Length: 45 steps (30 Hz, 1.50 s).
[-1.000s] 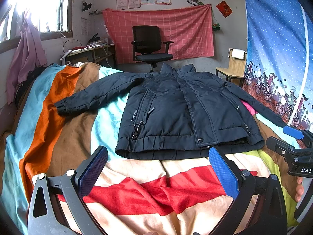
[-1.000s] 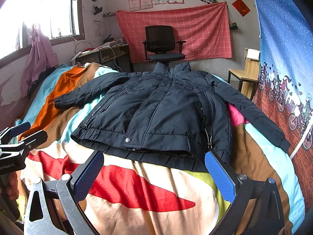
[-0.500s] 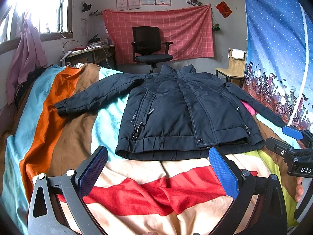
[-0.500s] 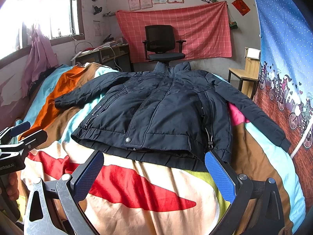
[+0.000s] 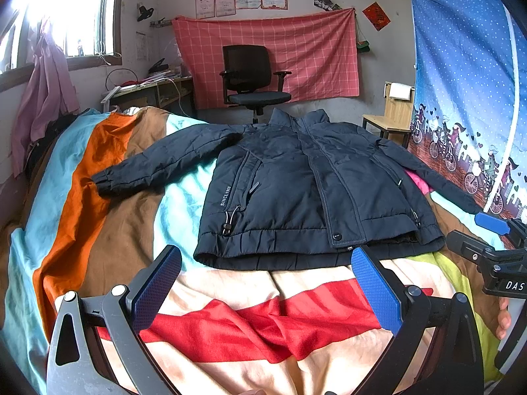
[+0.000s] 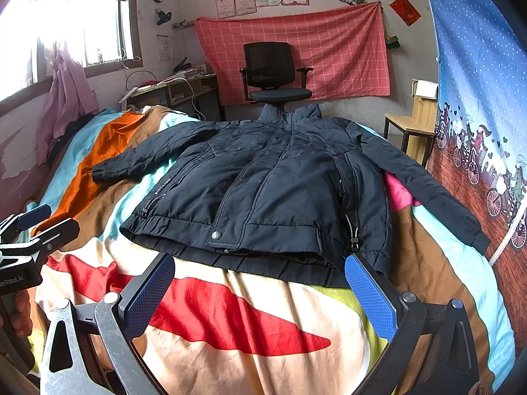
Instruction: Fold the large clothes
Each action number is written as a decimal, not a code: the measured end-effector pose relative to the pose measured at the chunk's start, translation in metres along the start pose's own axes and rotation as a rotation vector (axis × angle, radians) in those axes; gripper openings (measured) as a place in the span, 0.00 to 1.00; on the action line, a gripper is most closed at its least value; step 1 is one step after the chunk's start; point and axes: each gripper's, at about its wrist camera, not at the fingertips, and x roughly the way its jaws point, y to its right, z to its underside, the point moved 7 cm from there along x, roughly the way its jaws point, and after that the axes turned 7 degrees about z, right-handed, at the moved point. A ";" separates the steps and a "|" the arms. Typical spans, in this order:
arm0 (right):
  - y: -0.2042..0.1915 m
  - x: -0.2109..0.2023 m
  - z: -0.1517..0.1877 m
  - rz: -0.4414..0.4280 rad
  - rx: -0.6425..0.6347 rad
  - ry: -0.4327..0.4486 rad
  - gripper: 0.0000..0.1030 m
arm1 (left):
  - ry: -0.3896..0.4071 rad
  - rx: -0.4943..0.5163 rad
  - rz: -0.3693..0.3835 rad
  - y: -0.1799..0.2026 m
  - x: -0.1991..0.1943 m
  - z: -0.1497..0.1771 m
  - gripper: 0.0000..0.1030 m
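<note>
The jacket (image 5: 296,194) lies flat and face up on the bed, collar at the far end, hem toward me. It is dark navy, padded, with a matte quilted shell, a closed front placket with a snap near the hem, and an elastic cord with a toggle by the left pocket. Both sleeves are spread out: the left sleeve (image 5: 158,168) angles across the bedspread, the right sleeve (image 6: 425,181) runs along the right edge. The bedspread (image 5: 230,322) under it is soft and wrinkled, in wide stripes of red, cream, orange, brown and light blue. My left gripper (image 5: 265,283) hangs just short of the hem, jaws spread wide, blue textured pads holding nothing. My right gripper (image 6: 260,288) is likewise wide apart and empty, near the hem's right corner. Beyond the bed stands a black office chair (image 5: 253,79) before a pink checked cloth (image 5: 309,56).
</note>
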 end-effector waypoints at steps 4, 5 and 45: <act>-0.001 0.000 0.000 -0.001 0.002 0.000 1.00 | 0.002 0.000 0.000 0.000 0.000 0.001 0.98; -0.001 0.000 0.000 -0.003 0.002 0.000 1.00 | 0.000 -0.002 0.000 0.000 0.000 0.000 0.98; 0.179 0.123 -0.143 0.353 0.045 -0.181 1.00 | -0.063 0.214 0.093 0.040 0.172 -0.175 0.98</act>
